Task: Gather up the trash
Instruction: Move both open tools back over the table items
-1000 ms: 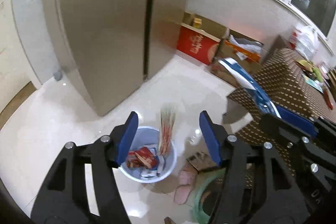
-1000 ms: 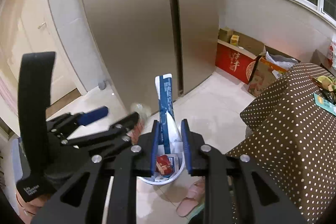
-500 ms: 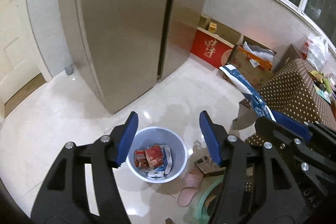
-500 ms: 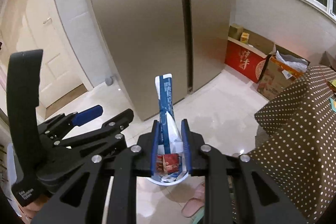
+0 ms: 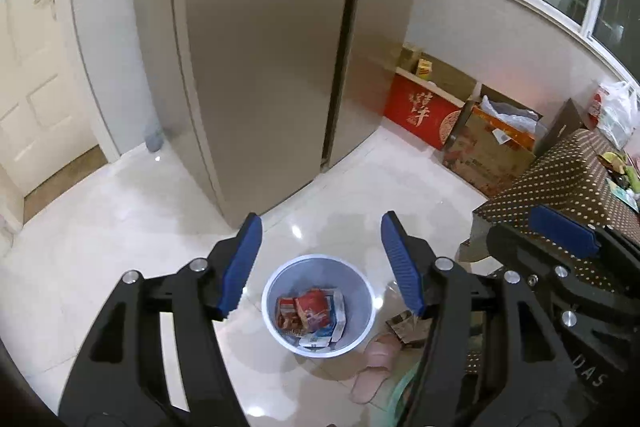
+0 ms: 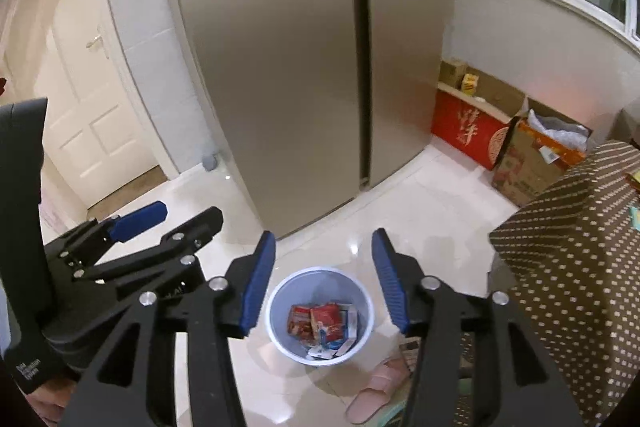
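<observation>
Wrapper gone: the right claw [image 6: 323, 277], clamped on a blue-and-white packet half a second earlier, now stood wide and empty above the bin [image 6: 320, 315] on the floor. Left claw [image 5: 321, 263] also gaped empty. That drop looked finished; packets [image 6: 320, 323] lay inside.

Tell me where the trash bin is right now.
The trash bin stands on the white floor below both open grippers, in front of the fridge, with a pink slipper beside it on the right.
</observation>
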Demonstrator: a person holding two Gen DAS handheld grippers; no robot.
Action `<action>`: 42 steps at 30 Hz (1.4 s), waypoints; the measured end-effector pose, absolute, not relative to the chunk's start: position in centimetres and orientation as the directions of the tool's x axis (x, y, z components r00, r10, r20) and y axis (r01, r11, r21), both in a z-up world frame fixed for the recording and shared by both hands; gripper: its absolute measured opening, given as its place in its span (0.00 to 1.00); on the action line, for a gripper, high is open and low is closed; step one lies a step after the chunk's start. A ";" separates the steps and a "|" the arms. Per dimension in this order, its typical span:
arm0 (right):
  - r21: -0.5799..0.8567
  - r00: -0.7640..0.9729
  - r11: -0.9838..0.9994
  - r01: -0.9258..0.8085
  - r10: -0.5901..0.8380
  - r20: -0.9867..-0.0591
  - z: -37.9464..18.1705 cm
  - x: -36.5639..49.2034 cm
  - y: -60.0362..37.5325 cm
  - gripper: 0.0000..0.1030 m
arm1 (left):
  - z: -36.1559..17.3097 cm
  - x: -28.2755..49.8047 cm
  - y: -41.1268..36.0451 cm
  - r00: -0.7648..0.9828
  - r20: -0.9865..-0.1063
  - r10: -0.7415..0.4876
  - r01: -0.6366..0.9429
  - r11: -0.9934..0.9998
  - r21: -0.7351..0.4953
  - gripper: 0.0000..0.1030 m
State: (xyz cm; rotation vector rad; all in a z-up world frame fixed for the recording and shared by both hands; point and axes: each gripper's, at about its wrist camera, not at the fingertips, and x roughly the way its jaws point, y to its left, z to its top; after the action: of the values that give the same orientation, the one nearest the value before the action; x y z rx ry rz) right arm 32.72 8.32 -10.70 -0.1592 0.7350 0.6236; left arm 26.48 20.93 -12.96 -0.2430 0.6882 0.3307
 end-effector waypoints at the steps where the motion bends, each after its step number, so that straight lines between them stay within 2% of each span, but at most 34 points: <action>1: 0.075 0.582 0.814 -0.576 0.472 -0.662 -10.4 32.7 7.7 0.49 | -12.6 26.6 20.4 0.733 -0.649 0.203 -0.361 0.925 -0.118 0.60; 9: 0.057 0.698 0.873 -0.485 0.426 -0.576 -6.4 31.7 0.3 0.50 | -9.0 28.1 13.6 0.806 -0.583 0.107 -0.208 0.972 -0.109 0.61; 17: 0.023 0.802 0.938 -0.346 0.308 -0.513 -3.4 30.8 -9.6 0.60 | -6.5 29.6 5.0 0.830 -0.557 -0.036 -0.009 0.997 -0.079 0.65; 22: 0.002 0.832 0.974 -0.225 0.193 -0.520 -3.2 30.5 -16.8 0.61 | -6.2 31.1 -1.8 0.809 -0.573 -0.132 0.136 0.990 -0.036 0.66; 27: -0.003 0.828 0.993 -0.117 0.096 -0.552 -4.3 30.3 -22.9 0.61 | -7.4 33.3 -7.9 0.738 -0.635 -0.226 0.261 0.965 -0.040 0.66; 35: 0.028 0.796 1.000 0.000 0.017 -0.605 -7.0 31.0 -30.3 0.61 | -9.1 36.5 -13.1 0.660 -0.704 -0.264 0.317 0.947 -0.058 0.66; 42: 0.055 0.774 0.998 0.037 0.006 -0.633 -7.7 33.2 -32.7 0.61 | -9.3 38.9 -15.0 0.646 -0.718 -0.260 0.318 0.946 -0.056 0.66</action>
State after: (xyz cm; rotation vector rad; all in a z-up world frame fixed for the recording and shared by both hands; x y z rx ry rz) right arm 33.19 -32.73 -7.71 0.0659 0.6857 -0.0167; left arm 38.92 -15.04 -9.28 0.0773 0.8043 -0.3293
